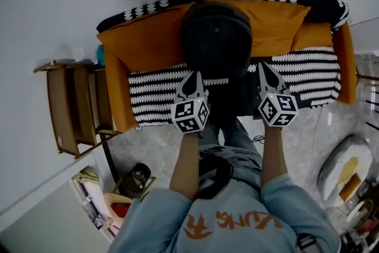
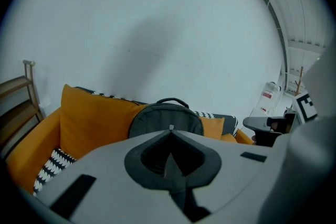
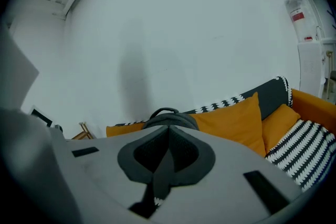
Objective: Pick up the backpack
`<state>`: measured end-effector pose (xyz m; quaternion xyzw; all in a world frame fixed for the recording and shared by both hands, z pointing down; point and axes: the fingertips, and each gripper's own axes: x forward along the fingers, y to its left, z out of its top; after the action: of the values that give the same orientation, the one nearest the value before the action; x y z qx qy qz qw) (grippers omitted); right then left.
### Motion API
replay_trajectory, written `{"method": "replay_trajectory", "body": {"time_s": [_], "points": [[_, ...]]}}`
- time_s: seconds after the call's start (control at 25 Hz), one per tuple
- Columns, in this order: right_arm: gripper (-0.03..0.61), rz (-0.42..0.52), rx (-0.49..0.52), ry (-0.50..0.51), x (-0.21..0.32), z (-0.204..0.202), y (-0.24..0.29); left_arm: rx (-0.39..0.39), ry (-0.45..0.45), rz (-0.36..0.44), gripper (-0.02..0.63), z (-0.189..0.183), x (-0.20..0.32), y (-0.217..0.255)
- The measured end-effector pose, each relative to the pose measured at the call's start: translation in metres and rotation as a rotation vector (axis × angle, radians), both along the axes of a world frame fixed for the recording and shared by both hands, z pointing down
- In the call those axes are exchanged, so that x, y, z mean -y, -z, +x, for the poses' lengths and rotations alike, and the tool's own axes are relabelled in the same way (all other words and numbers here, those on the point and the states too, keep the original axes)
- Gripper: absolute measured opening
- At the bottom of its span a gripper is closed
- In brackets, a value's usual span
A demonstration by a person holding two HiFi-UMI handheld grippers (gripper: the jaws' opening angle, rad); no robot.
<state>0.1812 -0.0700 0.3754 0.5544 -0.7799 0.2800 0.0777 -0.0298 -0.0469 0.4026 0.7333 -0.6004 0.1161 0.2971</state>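
We see the backpack (image 1: pixel 216 38) standing upright in the middle of the orange sofa (image 1: pixel 121 92). Its back leans on the orange cushions (image 1: pixel 148 38) and its base rests on the black-and-white striped throw (image 1: pixel 308 77). It is dark grey to black and matte, with a rounded, domed top and a curved carry handle (image 2: pixel 170 100) arching over it. A small pale dot sits high on its front panel. Our left gripper (image 1: pixel 192 77) points toward its lower left side and our right gripper (image 1: pixel 262 67) toward its lower right. In both gripper views the bag rises beyond the tips, and we cannot tell whether either touches it. Both pairs of jaws are pressed together with nothing between them.
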Motion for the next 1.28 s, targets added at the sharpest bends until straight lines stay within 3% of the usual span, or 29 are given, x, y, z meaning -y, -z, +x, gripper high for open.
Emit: {"method": "replay_trajectory", "body": {"time_s": [0.56,1.28], "points": [[-0.002,-0.127,-0.069,0.070,-0.004,-0.038,-0.075,-0.032,0.029,-0.126,0.020,-0.029,-0.009,-0.082],[-0.002,-0.223,-0.153,0.072,-0.006,-0.029,-0.161,-0.020,-0.029,-0.176,0.020,-0.034,0.014,-0.162]]}}
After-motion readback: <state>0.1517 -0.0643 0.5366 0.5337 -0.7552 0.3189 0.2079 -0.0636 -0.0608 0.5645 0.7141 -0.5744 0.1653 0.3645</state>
